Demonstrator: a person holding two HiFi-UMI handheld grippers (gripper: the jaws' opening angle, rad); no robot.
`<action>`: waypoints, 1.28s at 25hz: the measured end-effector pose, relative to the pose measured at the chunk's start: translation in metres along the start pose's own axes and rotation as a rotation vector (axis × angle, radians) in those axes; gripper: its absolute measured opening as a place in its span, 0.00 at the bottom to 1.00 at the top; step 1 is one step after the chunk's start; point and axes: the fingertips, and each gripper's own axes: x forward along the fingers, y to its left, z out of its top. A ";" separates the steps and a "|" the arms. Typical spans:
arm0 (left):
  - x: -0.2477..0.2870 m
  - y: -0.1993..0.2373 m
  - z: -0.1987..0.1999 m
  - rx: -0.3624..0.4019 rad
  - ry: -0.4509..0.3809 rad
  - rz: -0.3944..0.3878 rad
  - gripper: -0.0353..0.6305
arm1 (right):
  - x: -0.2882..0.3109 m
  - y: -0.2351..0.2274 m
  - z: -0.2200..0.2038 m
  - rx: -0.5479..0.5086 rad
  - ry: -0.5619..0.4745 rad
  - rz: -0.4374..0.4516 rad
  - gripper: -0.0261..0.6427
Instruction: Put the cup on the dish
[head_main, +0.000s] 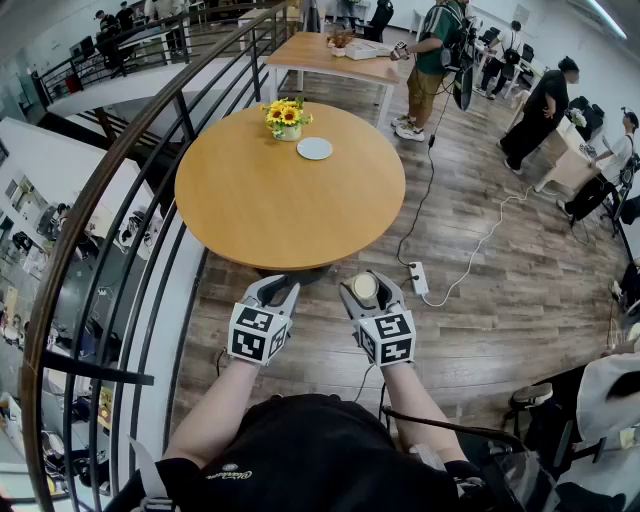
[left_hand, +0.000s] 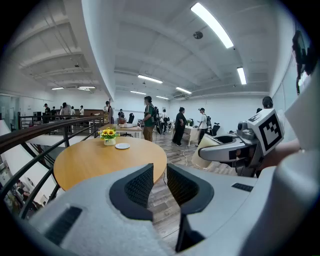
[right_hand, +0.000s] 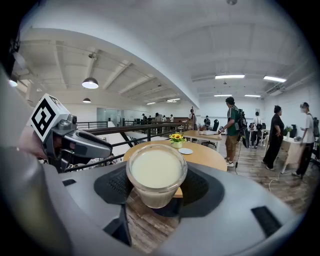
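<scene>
- Cup (right_hand: 156, 172), filled to the brim with pale liquid, is clamped between the jaws of the right tool (head_main: 367, 293), over the wooden floor (head_main: 500, 290) and short of the desk (head_main: 270, 200).
- Carry it level and slowly; any tilt would likely spill it.
- Dish (head_main: 314, 148) lies on the desk's far side, just beside the sunflower pot (head_main: 287, 118). I'd step closer, then lower the cup straight onto its centre.
- Left tool (left_hand: 160, 186) is empty, its jaws a narrow gap apart.
- Curved railing (head_main: 120, 200) borders the left; people stand well beyond.

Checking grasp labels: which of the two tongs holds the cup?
The right tongs: the cup of pale liquid sits clamped between their jaws, while the left tongs hold nothing.
</scene>
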 end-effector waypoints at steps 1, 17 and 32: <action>0.002 -0.002 0.000 0.000 -0.001 0.000 0.18 | 0.000 -0.002 -0.001 0.000 0.003 0.001 0.43; 0.020 -0.031 0.002 0.008 0.005 0.021 0.18 | -0.016 -0.028 -0.001 0.037 -0.058 0.045 0.43; 0.041 -0.070 0.009 0.027 0.000 0.057 0.18 | -0.035 -0.062 -0.008 0.015 -0.074 0.097 0.43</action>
